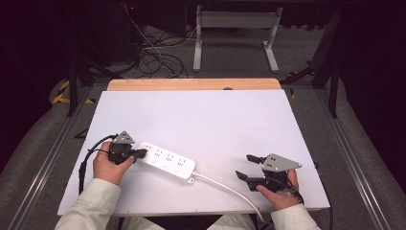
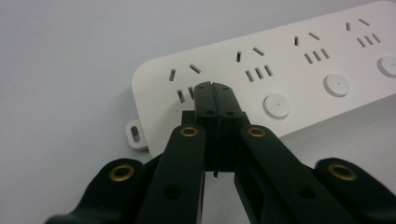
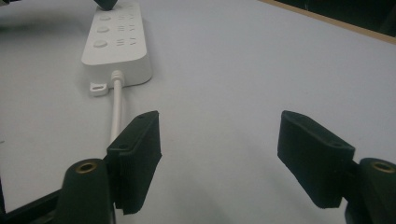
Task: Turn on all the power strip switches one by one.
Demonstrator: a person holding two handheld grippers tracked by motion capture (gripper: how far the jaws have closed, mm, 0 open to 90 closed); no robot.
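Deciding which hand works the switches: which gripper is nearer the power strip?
Left. The left gripper, jaws shut, has its tips over the power strip at its far-from-cable end. The right gripper, jaws open, sits apart, beyond the cable.

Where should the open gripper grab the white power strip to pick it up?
Probably across the power strip's narrow width, near its cable end, coming down from above. It lies flat on the table and is long, so only the two long sides fit between the jaws. The right gripper is open and nearest that end.
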